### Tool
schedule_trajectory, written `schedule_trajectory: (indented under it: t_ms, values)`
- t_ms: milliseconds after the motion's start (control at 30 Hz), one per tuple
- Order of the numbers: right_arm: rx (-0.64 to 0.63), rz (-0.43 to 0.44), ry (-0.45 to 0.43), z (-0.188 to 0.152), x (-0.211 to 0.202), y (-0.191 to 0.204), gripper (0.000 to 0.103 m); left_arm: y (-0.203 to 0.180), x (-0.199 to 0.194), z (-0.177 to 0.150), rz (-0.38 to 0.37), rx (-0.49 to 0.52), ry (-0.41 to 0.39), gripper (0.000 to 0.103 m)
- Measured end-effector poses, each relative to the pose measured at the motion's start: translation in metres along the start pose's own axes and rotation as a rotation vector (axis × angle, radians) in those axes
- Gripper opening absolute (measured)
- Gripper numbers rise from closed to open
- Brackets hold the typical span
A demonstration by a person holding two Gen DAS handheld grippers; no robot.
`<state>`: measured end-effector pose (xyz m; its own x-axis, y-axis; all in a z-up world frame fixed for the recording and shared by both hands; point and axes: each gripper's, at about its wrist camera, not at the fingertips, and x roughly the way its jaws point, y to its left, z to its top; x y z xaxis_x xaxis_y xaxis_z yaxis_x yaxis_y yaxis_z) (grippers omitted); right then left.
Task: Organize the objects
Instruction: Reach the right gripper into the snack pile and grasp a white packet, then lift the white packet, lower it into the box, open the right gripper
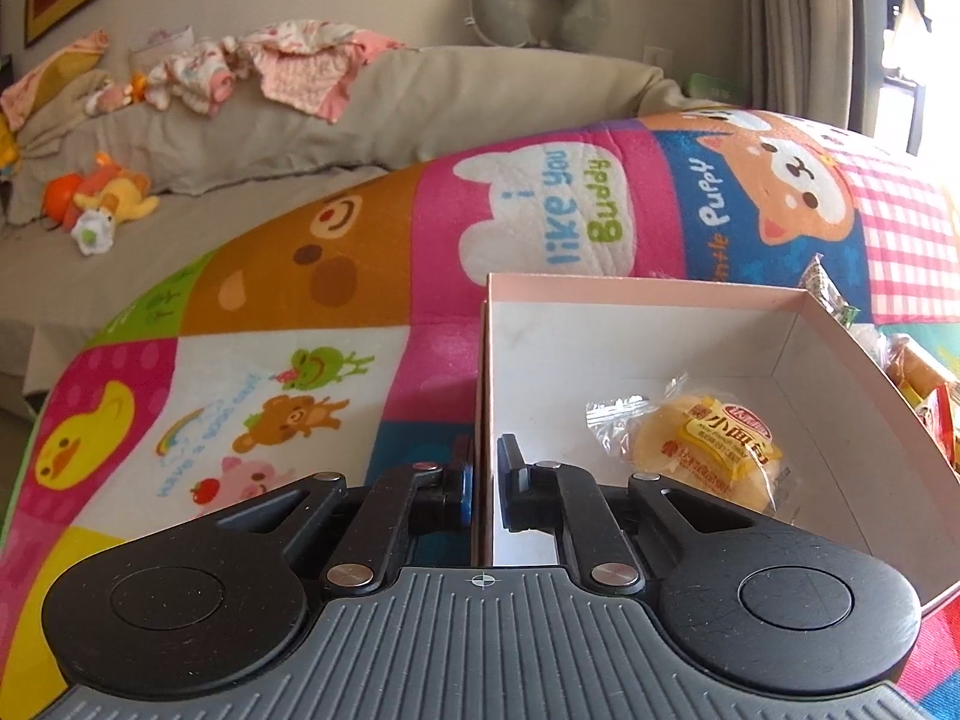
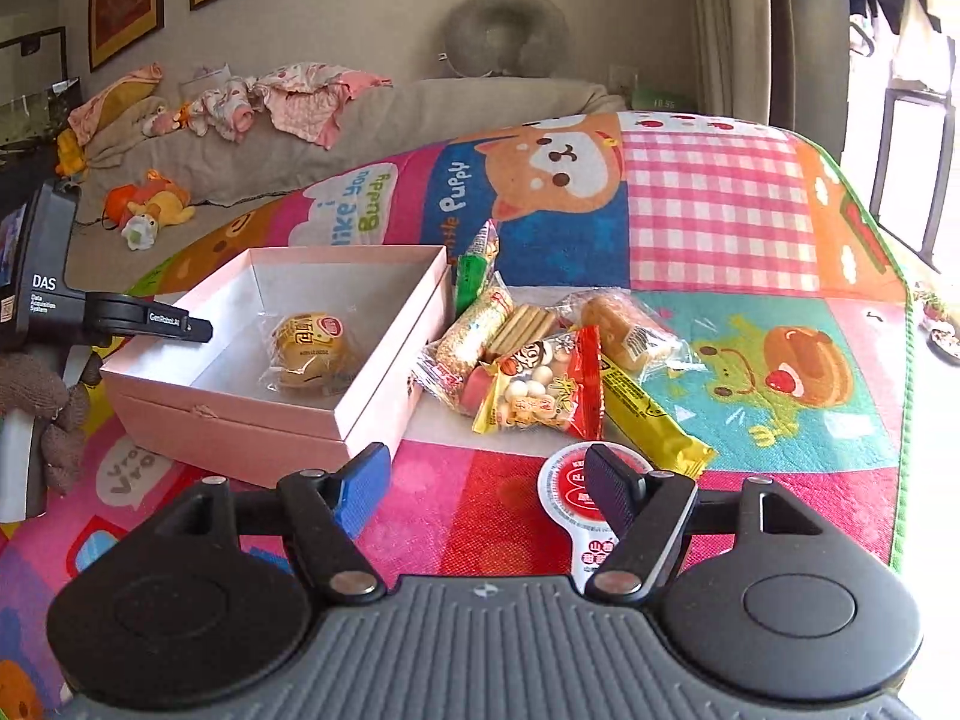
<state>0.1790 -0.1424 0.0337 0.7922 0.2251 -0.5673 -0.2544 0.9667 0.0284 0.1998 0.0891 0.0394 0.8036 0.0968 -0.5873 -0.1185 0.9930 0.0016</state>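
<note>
A bright cartoon-print play mat [image 2: 714, 222] fills the middle of both views, and on it, left of centre in the right wrist view, sits an open pink box [image 2: 240, 420] holding one wrapped bun [image 2: 312, 354]. Just right of the box lies a heap of snack packets [image 2: 540, 372], with a round red-and-white sealed cup [image 2: 570, 498] below them. The left claw [image 1: 483, 480] is clamped on the box's near wall at lower centre, while the right claw [image 2: 486, 480] stands open and empty, one finger over the cup.
</note>
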Motion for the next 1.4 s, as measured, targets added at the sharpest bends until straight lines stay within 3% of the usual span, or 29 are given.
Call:
schedule_trajectory:
  t_ms: [233, 467, 700, 867, 933, 1033, 1100, 1133, 1233, 1400]
  values:
    - [-0.025, -0.046, 0.020, 0.006, 0.004, -0.005, 0.072, 0.013, -0.007, -0.003, -0.058, -0.068, -0.025, 0.009]
    - [0.030, -0.010, 0.040, 0.060, 0.031, -0.012, 0.072, 0.022, -0.004, -0.011, -0.108, -0.118, 0.007, 0.013]
    - [0.069, -0.040, 0.084, 0.119, 0.108, -0.008, 0.072, 0.022, -0.005, -0.016, -0.105, -0.130, -0.024, 0.013]
    - [0.091, -0.064, 0.147, 0.138, 0.176, 0.005, 0.072, 0.018, -0.005, -0.017, -0.096, -0.099, -0.028, 0.012]
    - [0.111, -0.069, 0.132, 0.145, 0.191, 0.005, 0.074, 0.021, -0.005, -0.017, -0.104, -0.110, -0.026, 0.012]
    - [0.167, -0.080, 0.192, 0.152, 0.214, -0.001, 0.060, 0.023, -0.005, -0.017, -0.113, -0.120, -0.023, 0.013]
    - [0.199, -0.046, 0.268, 0.149, 0.223, -0.008, 0.035, 0.022, -0.005, -0.017, -0.113, -0.118, -0.024, 0.013]
    - [0.209, -0.038, 0.297, 0.145, 0.224, -0.011, 0.030, 0.022, -0.005, -0.017, -0.113, -0.117, -0.025, 0.013]
    - [0.190, -0.040, 0.282, 0.138, 0.209, -0.013, 0.026, 0.022, -0.005, -0.018, -0.117, -0.120, -0.027, 0.013]
    - [0.126, -0.051, 0.210, 0.136, 0.142, -0.014, 0.023, 0.022, -0.005, -0.017, -0.117, -0.118, -0.033, 0.013]
